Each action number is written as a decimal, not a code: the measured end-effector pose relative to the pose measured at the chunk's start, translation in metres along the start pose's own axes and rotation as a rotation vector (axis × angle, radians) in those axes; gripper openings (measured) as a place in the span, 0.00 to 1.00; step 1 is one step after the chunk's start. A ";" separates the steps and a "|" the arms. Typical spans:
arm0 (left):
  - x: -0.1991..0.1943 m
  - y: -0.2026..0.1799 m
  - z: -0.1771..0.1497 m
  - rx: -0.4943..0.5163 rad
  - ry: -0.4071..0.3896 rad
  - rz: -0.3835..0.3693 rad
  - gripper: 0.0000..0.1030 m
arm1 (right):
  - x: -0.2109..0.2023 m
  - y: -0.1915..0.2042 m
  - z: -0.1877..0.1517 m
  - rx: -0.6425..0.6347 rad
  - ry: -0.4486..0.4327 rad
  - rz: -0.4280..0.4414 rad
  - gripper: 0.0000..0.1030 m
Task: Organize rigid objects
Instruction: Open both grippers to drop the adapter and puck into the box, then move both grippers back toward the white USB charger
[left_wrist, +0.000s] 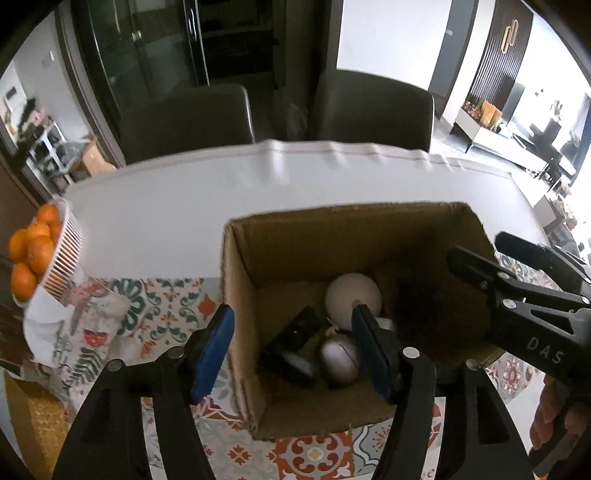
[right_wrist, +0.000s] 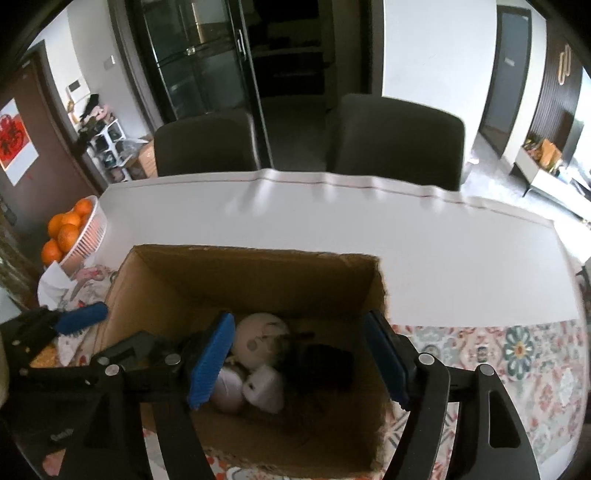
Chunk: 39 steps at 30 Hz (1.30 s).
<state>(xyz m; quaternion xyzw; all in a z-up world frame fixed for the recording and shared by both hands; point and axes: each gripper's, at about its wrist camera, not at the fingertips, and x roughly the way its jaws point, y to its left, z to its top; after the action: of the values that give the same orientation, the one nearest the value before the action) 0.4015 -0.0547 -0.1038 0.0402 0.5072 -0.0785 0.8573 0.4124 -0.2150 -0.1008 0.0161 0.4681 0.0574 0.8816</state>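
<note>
An open cardboard box (left_wrist: 332, 216) (right_wrist: 258, 254) stands on the table. At its bottom lie a white round object (left_wrist: 351, 295) (right_wrist: 258, 336), a black object (left_wrist: 295, 332) (right_wrist: 321, 365) and a pale oval object (left_wrist: 338, 360) (right_wrist: 264, 384). My left gripper (left_wrist: 295, 343) hovers open over the box's left side, one blue finger (left_wrist: 216, 347) outside the wall and the other above the contents. Over the box's middle my right gripper (right_wrist: 299, 354) is open too, nothing pressed between its pads. Each gripper shows in the other's view, right gripper (left_wrist: 498, 266), left gripper finger (right_wrist: 85, 317).
A white basket (left_wrist: 66, 251) (right_wrist: 92, 229) of oranges sits at the table's left edge, with white paper (left_wrist: 44, 325) beside it. A patterned cloth (left_wrist: 166, 310) (right_wrist: 517, 350) lies under the box. Two dark chairs (left_wrist: 184, 118) (left_wrist: 373, 107) stand behind the white table (left_wrist: 184, 206).
</note>
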 end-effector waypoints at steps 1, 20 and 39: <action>-0.004 0.000 0.000 0.000 -0.013 0.006 0.71 | -0.003 -0.001 -0.001 0.007 -0.001 -0.010 0.71; -0.080 0.006 -0.055 -0.035 -0.179 0.118 0.93 | -0.079 0.013 -0.057 0.035 -0.064 -0.047 0.71; -0.124 0.005 -0.143 -0.003 -0.215 0.169 0.99 | -0.125 0.043 -0.145 -0.005 -0.055 -0.033 0.71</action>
<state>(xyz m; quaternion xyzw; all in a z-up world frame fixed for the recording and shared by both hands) 0.2202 -0.0168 -0.0642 0.0728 0.4073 -0.0090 0.9103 0.2190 -0.1907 -0.0758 0.0080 0.4436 0.0436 0.8951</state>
